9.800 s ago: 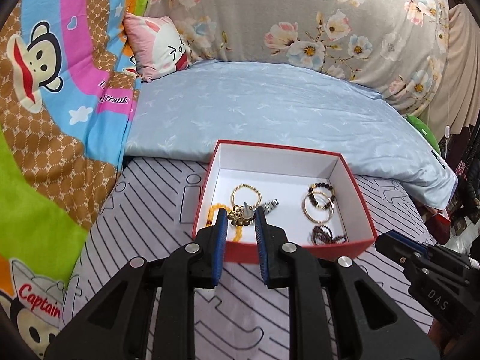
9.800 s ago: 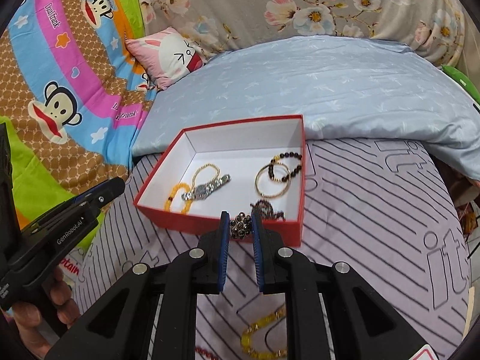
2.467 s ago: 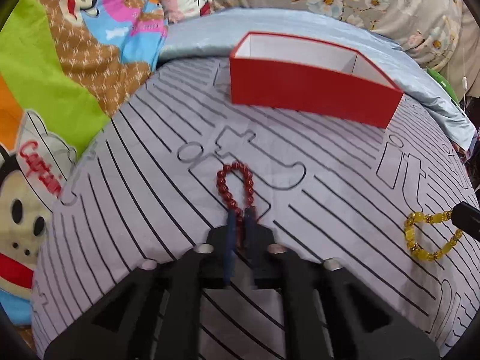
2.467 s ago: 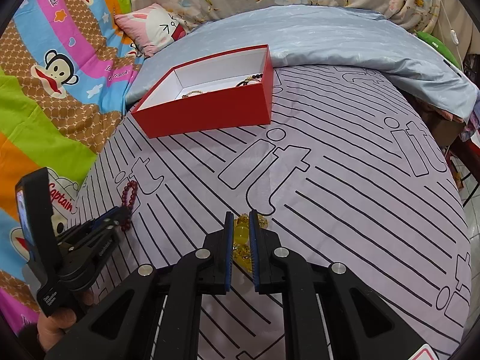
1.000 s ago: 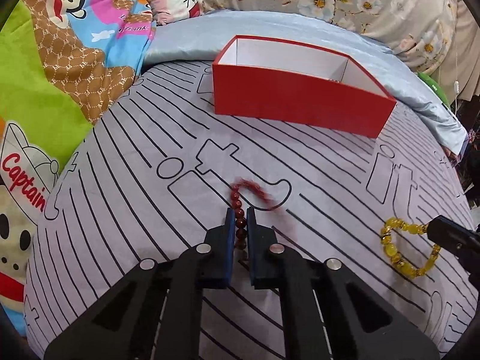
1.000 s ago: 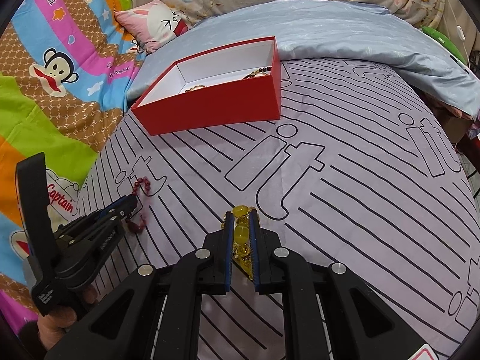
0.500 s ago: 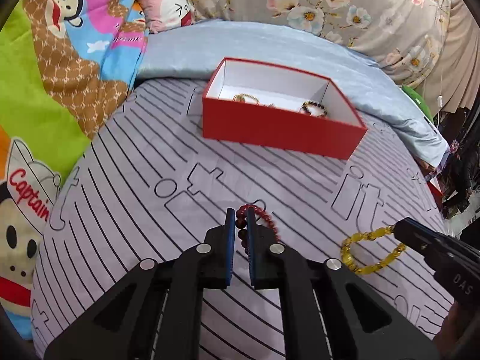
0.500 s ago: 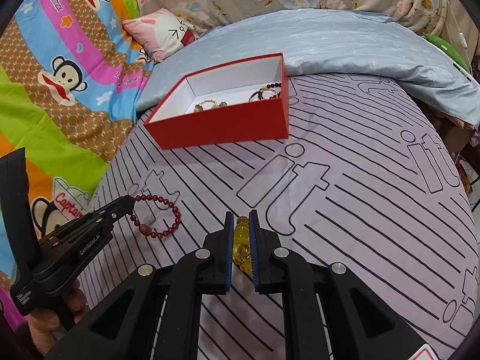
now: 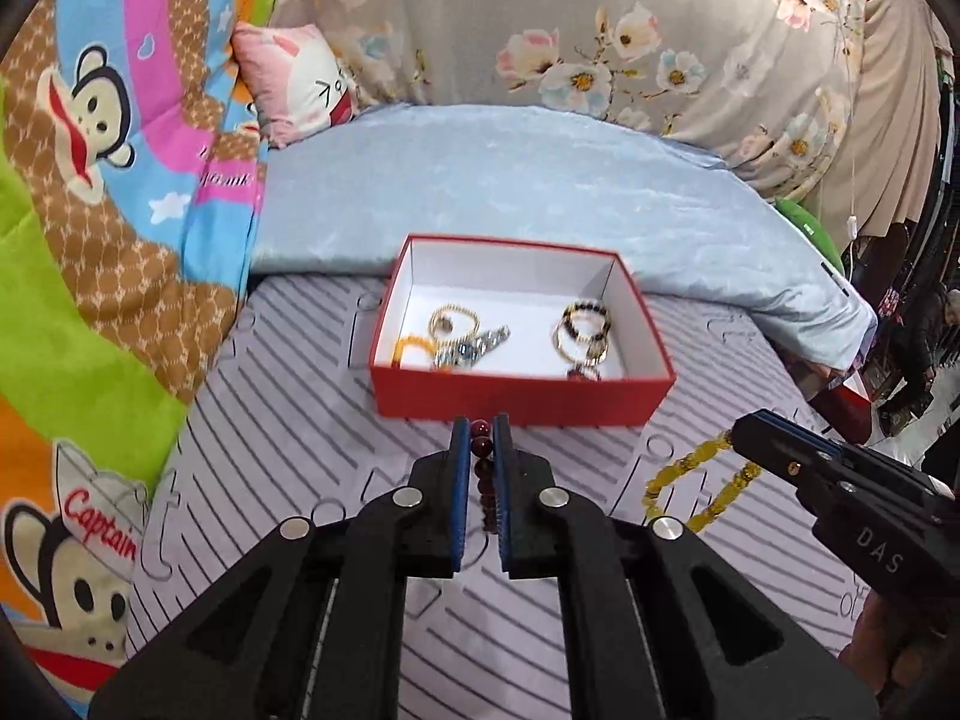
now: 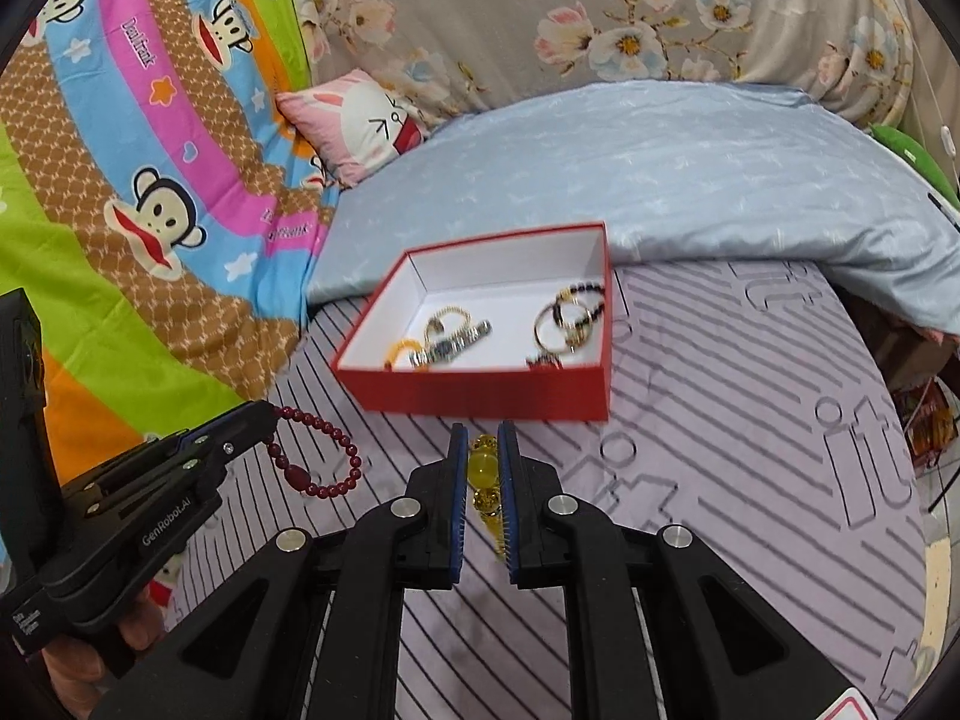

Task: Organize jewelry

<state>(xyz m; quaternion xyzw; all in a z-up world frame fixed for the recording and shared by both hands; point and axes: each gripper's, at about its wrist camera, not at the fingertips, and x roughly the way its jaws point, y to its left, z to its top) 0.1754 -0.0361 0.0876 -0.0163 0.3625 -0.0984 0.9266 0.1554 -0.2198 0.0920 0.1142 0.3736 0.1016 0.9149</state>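
With both bracelets lifted off the bed (image 9: 288, 456), the left tongs (image 9: 480, 432) pinch a red bracelet (image 10: 318, 456) and the right tongs (image 10: 481, 441) pinch a yellow bracelet (image 9: 690, 480), near the red box (image 9: 522, 399). Best carry each over the near wall before letting go, clear of jewelry inside. Only the other hand's view shows each loop hanging whole.

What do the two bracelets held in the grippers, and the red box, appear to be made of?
Red bracelet: opaque, glossy dark-red round beads, possibly wood or stone. Yellow bracelet: translucent, shiny yellow beads, like amber, resin or glass. Red box: matte red outside, plain white inside, with thin straight walls, likely cardboard.
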